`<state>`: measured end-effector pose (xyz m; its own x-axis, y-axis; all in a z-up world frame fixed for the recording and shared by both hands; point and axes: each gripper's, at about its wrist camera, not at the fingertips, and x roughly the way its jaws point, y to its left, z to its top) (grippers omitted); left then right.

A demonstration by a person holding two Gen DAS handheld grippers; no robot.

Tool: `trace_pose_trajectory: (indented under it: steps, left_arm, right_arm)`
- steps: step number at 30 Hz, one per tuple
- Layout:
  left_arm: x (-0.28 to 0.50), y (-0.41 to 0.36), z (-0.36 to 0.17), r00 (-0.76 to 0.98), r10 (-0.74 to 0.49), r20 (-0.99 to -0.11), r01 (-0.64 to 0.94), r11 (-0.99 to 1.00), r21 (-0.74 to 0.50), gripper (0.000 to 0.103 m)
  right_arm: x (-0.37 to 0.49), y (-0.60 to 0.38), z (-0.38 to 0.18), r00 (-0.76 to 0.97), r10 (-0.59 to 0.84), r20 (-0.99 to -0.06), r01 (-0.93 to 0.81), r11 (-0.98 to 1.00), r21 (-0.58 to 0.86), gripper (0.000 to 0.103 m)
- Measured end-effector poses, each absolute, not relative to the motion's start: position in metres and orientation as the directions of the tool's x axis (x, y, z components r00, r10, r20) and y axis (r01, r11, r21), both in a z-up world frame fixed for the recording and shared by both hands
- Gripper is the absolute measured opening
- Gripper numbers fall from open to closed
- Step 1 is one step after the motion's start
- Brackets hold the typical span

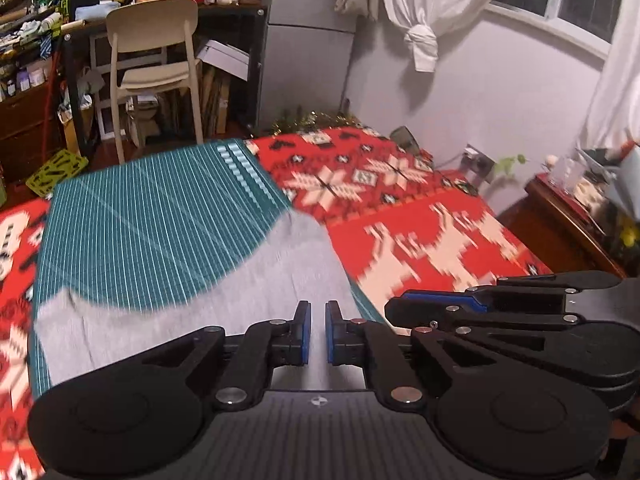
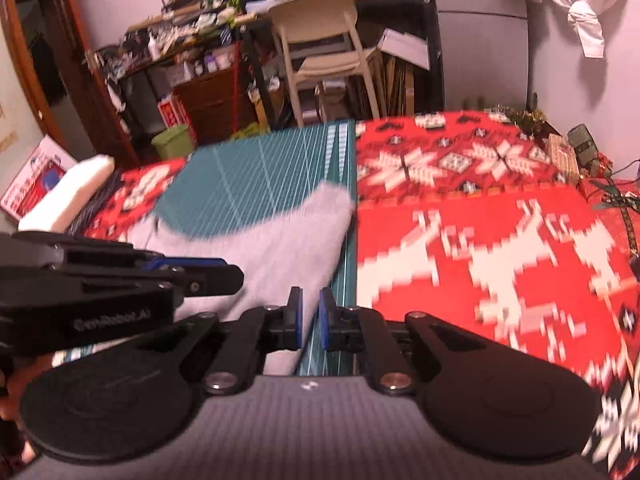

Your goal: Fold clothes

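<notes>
Currently both grippers sit low and side by side over the near end of a grey garment [image 1: 280, 280] that lies on a teal cutting mat [image 1: 140, 220] with white grid lines. The mat rests on a red patterned blanket [image 1: 400, 208] (white reindeer and snowflake motifs), which covers the surface underneath; what that surface is cannot be told.

Left gripper [image 1: 318, 330]: blue-padded fingers [image 1: 305, 332] nearly together, a narrow slit between them. Grey fabric fills the view behind the slit, but whether cloth is actually pinched there cannot be told. In the right wrist view the left gripper [image 2: 224, 276] shows from the side, lying over the garment.

Right gripper [image 2: 309, 318]: fingers also almost closed, small gap. It sits at the garment's right edge, where grey cloth meets the mat border. Again, a pinch on the cloth is not confirmable. From the left wrist view the right gripper [image 1: 404, 308] is just beside the left one, over the mat's right margin.

Garment layout: far edge curves across the mat, one lobe reaching toward the mat's far right side, another toward the near left. Heavy motion blur on the cloth and blanket.

Background: a cream chair [image 1: 156, 60] by a cluttered desk [image 1: 224, 12], a knotted white curtain [image 1: 420, 40] on the wall.
</notes>
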<state>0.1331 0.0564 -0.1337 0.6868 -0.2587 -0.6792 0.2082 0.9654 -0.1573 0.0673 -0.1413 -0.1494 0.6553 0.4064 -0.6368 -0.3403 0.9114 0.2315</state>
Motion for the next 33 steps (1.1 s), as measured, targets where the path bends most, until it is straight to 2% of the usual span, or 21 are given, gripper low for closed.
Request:
trace_pose_trajectory:
  steps: [10, 17, 23, 33]
  left_arm:
    - [0.177, 0.064, -0.163, 0.632, -0.246, -0.735, 0.131, 0.968, -0.212, 0.003]
    - [0.173, 0.062, -0.166, 0.642, -0.241, -0.728, 0.155, 0.971, -0.184, 0.003]
    - [0.183, 0.070, -0.155, 0.652, -0.298, -0.697, 0.127, 0.950, -0.287, 0.003]
    - [0.207, 0.090, -0.173, 0.642, -0.297, -0.707, -0.015, 0.917, -0.398, 0.003]
  right_arm:
    - [0.127, -0.125, -0.172, 0.635, 0.418, -0.650, -0.329, 0.907, 0.262, 0.006]
    - [0.129, -0.122, -0.185, 0.622, 0.408, -0.668, -0.335, 0.910, 0.244, 0.006]
    - [0.139, -0.126, -0.167, 0.654, 0.410, -0.636, -0.336, 0.910, 0.241, 0.006]
    - [0.174, -0.112, -0.186, 0.613, 0.414, -0.673, -0.342, 0.907, 0.247, 0.006]
